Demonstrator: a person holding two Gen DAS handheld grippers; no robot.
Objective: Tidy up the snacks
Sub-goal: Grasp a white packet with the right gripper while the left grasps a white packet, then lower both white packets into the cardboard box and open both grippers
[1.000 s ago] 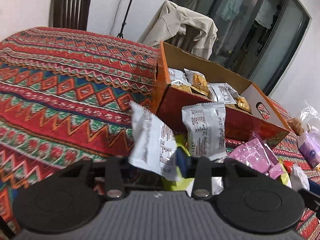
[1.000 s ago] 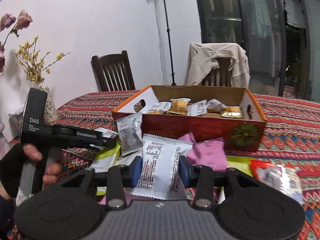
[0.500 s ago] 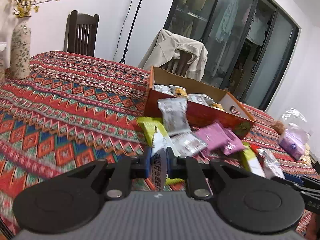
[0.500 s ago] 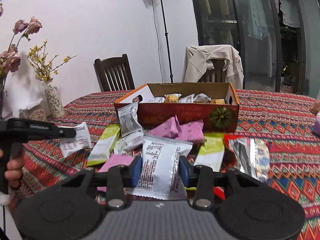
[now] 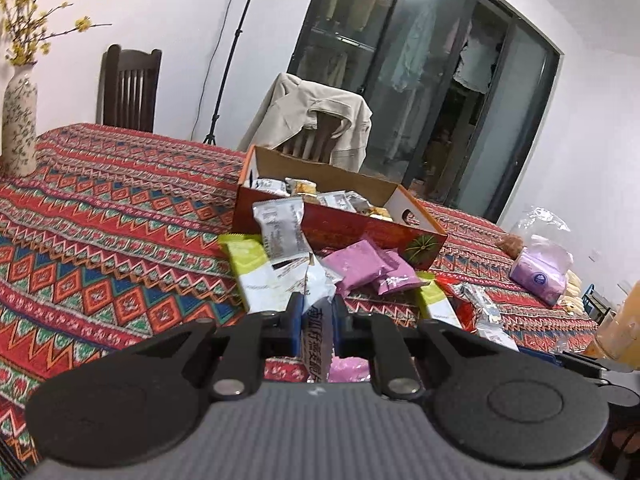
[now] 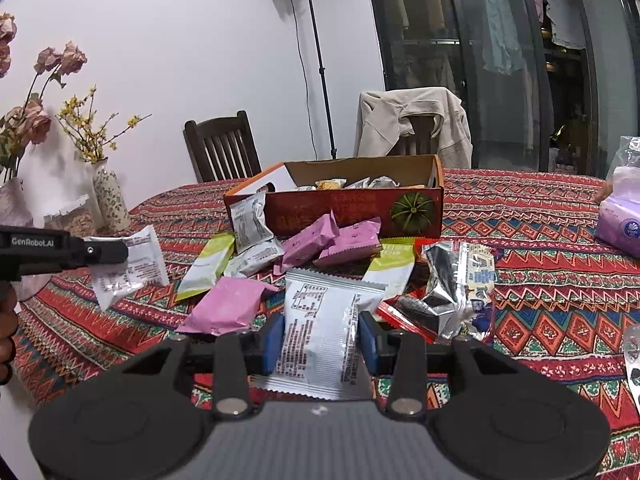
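Observation:
My left gripper [image 5: 317, 322] is shut on a white snack packet [image 5: 316, 334], held edge-on above the table; the same gripper [image 6: 108, 254] and its packet [image 6: 128, 268] show at the left of the right wrist view. A second white snack packet [image 6: 324, 328], flat and printed side up, is clamped in my right gripper [image 6: 322, 342]. Both hang in front of a pile of loose snacks: pink packets [image 6: 332, 240], green-and-white packets [image 6: 206, 266] and a silver one [image 6: 250, 222]. Behind the pile stands the orange cardboard box [image 6: 352, 208] with several snacks inside.
A patterned red tablecloth [image 5: 100, 220] covers the table. A flowered vase [image 6: 110, 200] stands at the left, a purple tissue pack [image 6: 620, 220] at the right, foil wrappers [image 6: 456, 284] near it. Two chairs, one with a beige jacket [image 6: 412, 120], stand behind the table.
Both grippers have drawn back from the box, which now looks smaller and farther. The left jaws have closed onto the white packet, which now stands edge-on. The right grip is unchanged.

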